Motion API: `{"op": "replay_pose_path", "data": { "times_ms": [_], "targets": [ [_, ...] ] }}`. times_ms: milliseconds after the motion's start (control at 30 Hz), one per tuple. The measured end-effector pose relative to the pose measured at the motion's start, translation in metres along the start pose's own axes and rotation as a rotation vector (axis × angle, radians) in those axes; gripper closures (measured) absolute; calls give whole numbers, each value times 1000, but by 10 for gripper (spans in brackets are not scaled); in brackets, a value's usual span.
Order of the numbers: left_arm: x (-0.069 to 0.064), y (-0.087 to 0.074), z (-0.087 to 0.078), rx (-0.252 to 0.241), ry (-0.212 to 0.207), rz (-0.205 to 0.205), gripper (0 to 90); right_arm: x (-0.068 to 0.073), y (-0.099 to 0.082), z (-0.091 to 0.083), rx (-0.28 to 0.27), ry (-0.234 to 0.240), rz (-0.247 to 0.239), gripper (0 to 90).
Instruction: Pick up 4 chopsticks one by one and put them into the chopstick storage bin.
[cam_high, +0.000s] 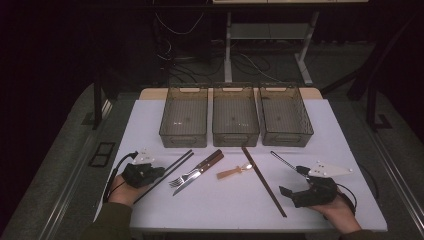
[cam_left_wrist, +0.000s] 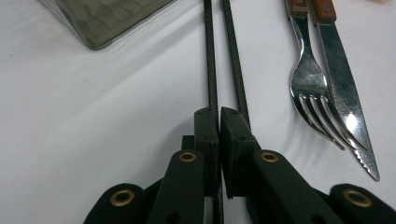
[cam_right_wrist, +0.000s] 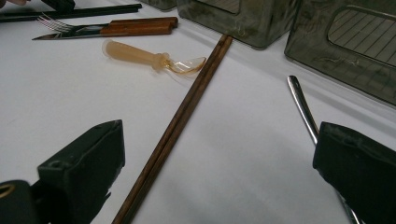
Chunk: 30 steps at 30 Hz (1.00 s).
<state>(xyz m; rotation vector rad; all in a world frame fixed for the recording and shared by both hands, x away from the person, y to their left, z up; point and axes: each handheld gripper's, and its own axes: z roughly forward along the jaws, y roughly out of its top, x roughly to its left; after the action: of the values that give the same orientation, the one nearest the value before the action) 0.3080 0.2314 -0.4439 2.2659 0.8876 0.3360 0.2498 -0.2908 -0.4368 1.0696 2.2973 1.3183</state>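
tabletop (cam_high: 150, 120): white, three smoky clear plastic bins (cam_high: 235, 120) at its far edge, all bare, nothing sorted yet | my left tool (cam_left_wrist: 218, 112): clamped on the pair of thin black chopsticks (cam_left_wrist: 212, 70), low on the tabletop's left | my right tool (cam_right_wrist: 219, 154): gaping, empty, beside brown wooden chopsticks (cam_right_wrist: 187, 112)

White bench (cam_high: 320, 150), three smoky grey see-through bins (cam_high: 235, 121) with ribbed floors, black chopsticks (cam_high: 165, 175), brown wooden chopsticks (cam_high: 263, 180), silver fork (cam_left_wrist: 308, 88) and knife (cam_left_wrist: 345, 102) with reddish-brown handles, an amber translucent spoon (cam_right_wrist: 149, 58), and black jaws with brass-coloured rivets.
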Motion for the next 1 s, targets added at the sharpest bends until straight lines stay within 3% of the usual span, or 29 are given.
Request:
{"op": "replay_pose_path", "data": {
  "times_ms": [133, 333, 633, 800, 1000],
  "targets": [
    [2, -1, 0, -9, -13, -7, 855, 0, 0, 0, -1, 1, -2, 25],
    [7, -3, 0, -35, -53, -65, 856, 0, 0, -1, -1, 1, -1, 25],
    [10, -1, -7, -44, -50, -93, 857, 0, 0, 0, 0, 1, 1, 25],
    [3, 7, -10, -20, -46, -94, 857, 0, 0, 0, 1, 1, 0, 25],
    [-3, 13, -10, 15, -37, -65, 856, 0, 0, 0, 1, 2, 2, 25]
  ]
}}
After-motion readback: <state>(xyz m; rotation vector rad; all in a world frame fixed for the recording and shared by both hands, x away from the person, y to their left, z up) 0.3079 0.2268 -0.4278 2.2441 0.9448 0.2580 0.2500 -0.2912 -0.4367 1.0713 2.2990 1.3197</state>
